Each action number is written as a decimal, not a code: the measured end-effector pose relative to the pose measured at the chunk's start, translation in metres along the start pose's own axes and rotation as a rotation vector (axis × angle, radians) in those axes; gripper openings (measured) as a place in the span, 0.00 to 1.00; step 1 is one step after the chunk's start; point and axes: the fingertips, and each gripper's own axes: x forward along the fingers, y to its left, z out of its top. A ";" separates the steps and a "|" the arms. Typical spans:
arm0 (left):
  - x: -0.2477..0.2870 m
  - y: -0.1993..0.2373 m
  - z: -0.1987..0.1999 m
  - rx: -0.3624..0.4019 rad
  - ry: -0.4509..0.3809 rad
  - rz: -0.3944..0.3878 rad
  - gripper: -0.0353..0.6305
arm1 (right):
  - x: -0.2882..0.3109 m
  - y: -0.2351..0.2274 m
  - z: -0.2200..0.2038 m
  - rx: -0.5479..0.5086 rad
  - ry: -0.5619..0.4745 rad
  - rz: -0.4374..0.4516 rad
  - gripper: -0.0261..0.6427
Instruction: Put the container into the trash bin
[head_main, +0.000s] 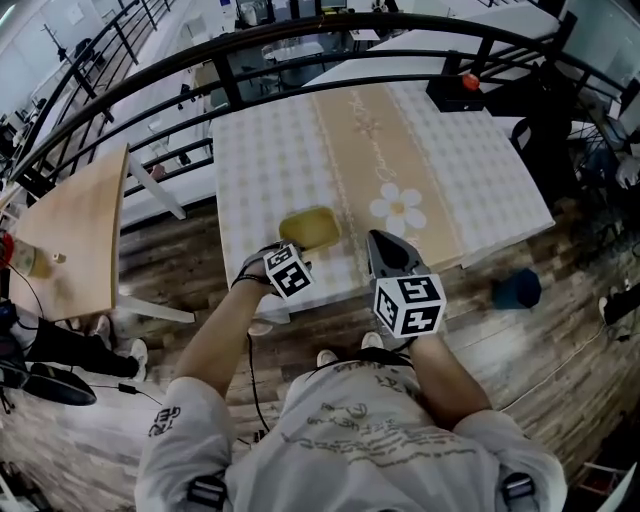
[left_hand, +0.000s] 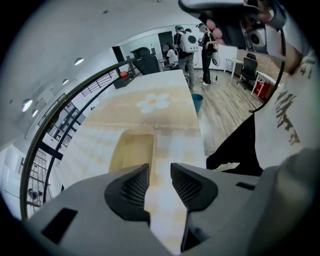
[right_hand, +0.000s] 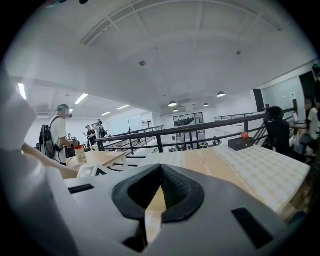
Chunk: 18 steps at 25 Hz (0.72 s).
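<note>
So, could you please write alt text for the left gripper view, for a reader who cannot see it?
The left claw hangs open and empty over a checked tablecloth, with a shallow yellow container lying just beyond its jaws. Further off, a blue bin stands on the wooden floor, and people stand behind it.

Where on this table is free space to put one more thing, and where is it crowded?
The table is bare from the flower print back to the black box at its far right corner, and along its left side. Only the near edge is crowded: the container, the open left gripper at it, the right gripper beside.
</note>
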 end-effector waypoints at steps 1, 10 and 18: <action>0.006 0.001 -0.004 -0.001 0.018 -0.005 0.24 | -0.001 -0.002 -0.002 0.003 0.003 -0.006 0.04; 0.046 0.018 -0.024 0.019 0.138 -0.022 0.24 | -0.006 -0.017 -0.021 0.022 0.034 -0.063 0.04; 0.069 0.009 -0.039 0.108 0.232 -0.071 0.24 | -0.003 -0.023 -0.022 0.046 0.043 -0.081 0.04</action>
